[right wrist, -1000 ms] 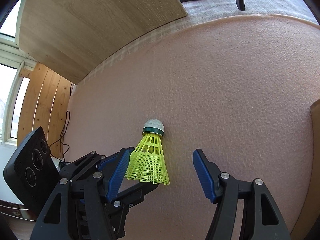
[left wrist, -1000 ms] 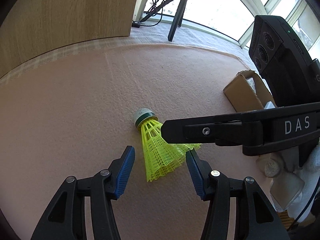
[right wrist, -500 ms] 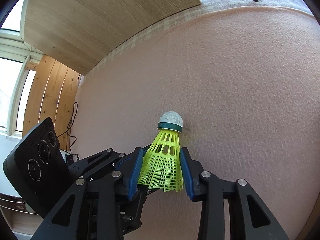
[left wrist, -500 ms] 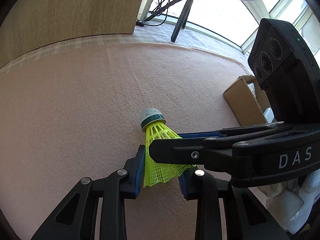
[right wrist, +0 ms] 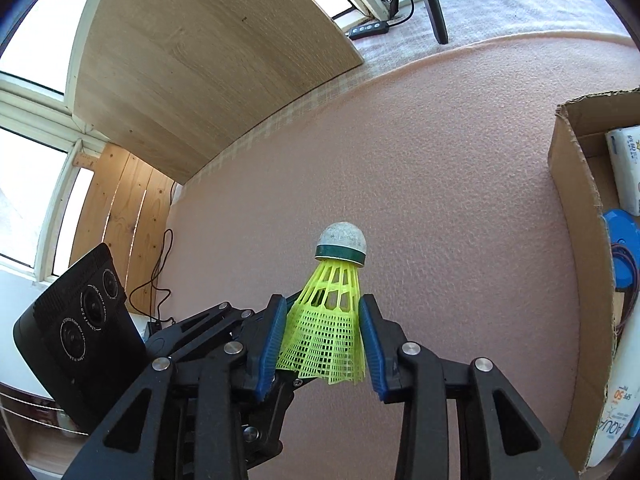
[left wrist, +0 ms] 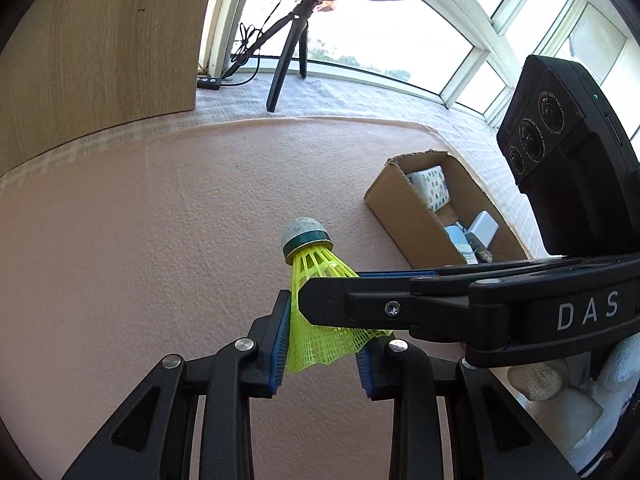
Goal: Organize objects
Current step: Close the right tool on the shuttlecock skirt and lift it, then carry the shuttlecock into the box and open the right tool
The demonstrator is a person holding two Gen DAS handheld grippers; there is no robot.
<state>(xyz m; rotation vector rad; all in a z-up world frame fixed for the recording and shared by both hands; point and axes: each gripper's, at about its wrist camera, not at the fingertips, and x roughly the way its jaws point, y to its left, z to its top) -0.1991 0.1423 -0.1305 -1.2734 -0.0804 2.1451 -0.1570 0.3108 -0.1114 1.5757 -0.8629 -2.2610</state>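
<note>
A yellow plastic shuttlecock [left wrist: 316,276] with a grey cork tip and a green band is held by both grippers at once, cork pointing away from them. My left gripper [left wrist: 322,346] is shut on the mesh skirt, blue pads pressing its two sides. A finger [left wrist: 400,308] of the right gripper crosses in from the right over the skirt. In the right wrist view the right gripper [right wrist: 322,332] is also shut on the shuttlecock [right wrist: 332,320], and the left gripper's fingers [right wrist: 224,320] reach it from the lower left. The shuttlecock hangs above the pink mat [left wrist: 140,240].
An open cardboard box [left wrist: 408,216] with several small packs inside stands on the mat to the right; its wall [right wrist: 580,240] is close on the right in the right wrist view. A wooden panel [right wrist: 200,60] and a tripod [left wrist: 284,60] stand at the far edge by the windows.
Both grippers went from open around the lying shuttlecock to shut on its skirt. They have since risen with it, and the cardboard box has come further into view.
</note>
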